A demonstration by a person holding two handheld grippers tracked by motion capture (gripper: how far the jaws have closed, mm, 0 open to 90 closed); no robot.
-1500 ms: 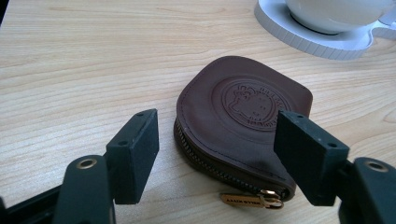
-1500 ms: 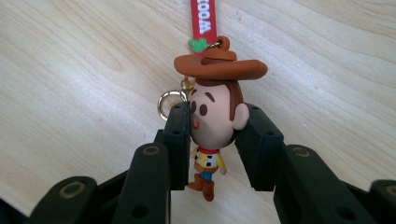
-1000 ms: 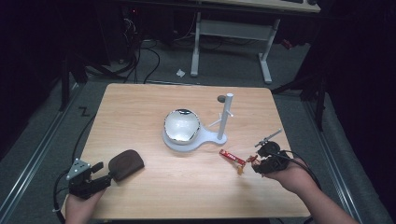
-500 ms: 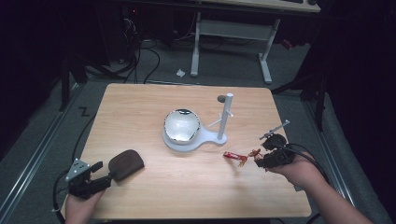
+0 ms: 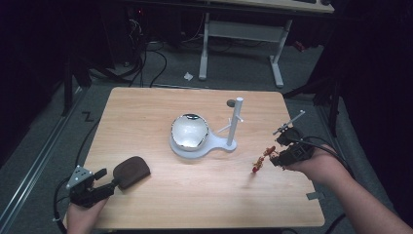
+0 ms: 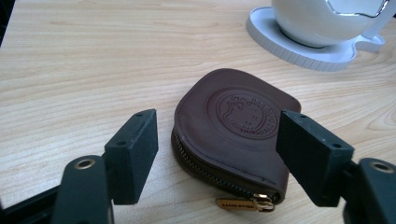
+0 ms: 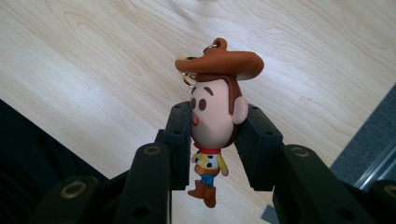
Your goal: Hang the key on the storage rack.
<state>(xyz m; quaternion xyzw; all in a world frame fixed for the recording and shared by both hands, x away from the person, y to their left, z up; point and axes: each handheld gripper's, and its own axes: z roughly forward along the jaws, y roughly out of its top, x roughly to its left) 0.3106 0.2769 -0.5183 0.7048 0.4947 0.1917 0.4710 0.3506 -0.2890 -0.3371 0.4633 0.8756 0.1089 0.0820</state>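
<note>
Left gripper: held low at the near left corner of the table; its jaws are spread wide apart and nothing is clamped. In the left gripper view the jaws are seen on either side of the pouch without touching it.
Pouch: a brown leather zip pouch lying flat on the table, just in front of the left gripper; a round embossed stamp is seen on its top, and a gold zip pull lies at its near edge.
Stand: a white base at the table's middle, carrying a shiny domed object and a thin upright post to its right.
Keyring figure: a small cowboy figure, lifted above the table at the right, clamped by the head between the right gripper's jaws; brown hat, yellow shirt and boots are seen.
Right gripper: held over the right edge of the table, closed on the figure.
Surface: pale wood-grain tabletop.
Room: dark, grey floor, black cables and a white desk frame behind the table.
Hard to make out: the lettering on the pouch stamp and zip pull; the small dark round thing near the post.
</note>
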